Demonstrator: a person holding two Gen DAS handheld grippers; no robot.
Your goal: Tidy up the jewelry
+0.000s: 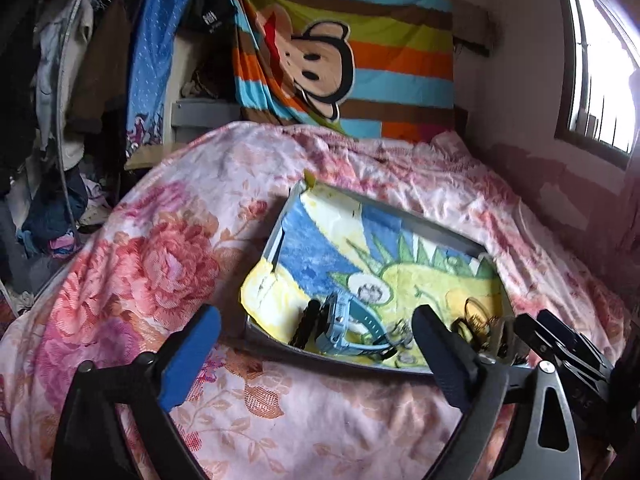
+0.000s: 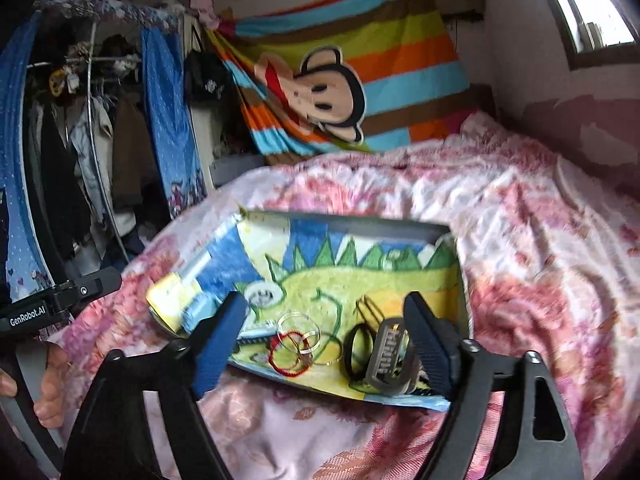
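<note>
A grey tray (image 1: 424,222) lined with a dinosaur cloth lies on the floral bed; it also shows in the right wrist view (image 2: 360,226). In it lie a light blue watch (image 1: 340,322), a black strap (image 1: 306,324), clear rings (image 2: 298,326), a red string bracelet (image 2: 286,354), a black ring (image 2: 356,348) and a metal buckle (image 2: 386,356). My left gripper (image 1: 316,354) is open and empty above the tray's near edge, by the watch. My right gripper (image 2: 324,344) is open and empty above the bracelets.
The floral bedspread (image 1: 160,264) covers the bed around the tray. A striped monkey blanket (image 1: 340,52) hangs at the head. A clothes rack (image 2: 80,140) stands left. A window (image 1: 600,60) is on the right wall.
</note>
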